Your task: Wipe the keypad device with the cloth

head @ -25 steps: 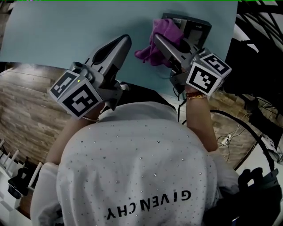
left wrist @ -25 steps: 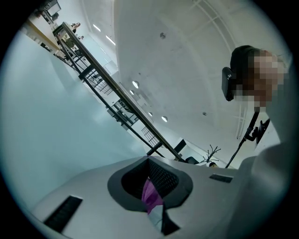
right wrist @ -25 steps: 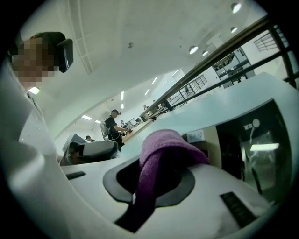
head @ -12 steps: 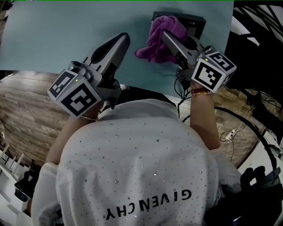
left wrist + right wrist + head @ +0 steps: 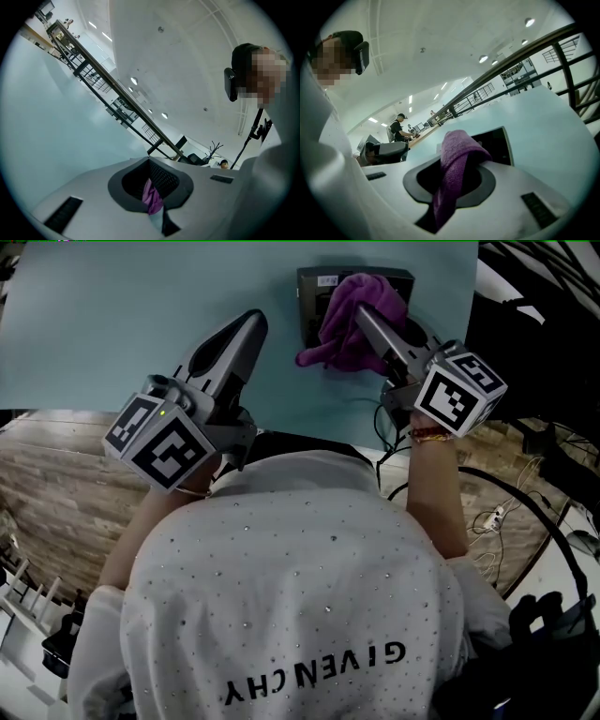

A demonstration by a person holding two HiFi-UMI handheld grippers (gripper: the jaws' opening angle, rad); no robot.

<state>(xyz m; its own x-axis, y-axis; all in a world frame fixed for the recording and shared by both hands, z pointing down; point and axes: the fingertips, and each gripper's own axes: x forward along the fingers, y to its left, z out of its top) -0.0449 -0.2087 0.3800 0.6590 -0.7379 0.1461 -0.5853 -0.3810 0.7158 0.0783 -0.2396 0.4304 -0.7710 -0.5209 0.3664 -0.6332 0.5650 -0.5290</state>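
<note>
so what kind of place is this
Probably a big open office or lab hall: long railings and ceiling lights, a person working at a desk in the background, and loose cables on the wood floor.

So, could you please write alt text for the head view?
The right gripper holds a purple cloth on a dark keypad device on a pale blue table. The left gripper hovers nearby, holding nothing.

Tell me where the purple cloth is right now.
In the head view the cloth is upper right, clamped in the right gripper and draped over the keypad device on the blue table.
</note>
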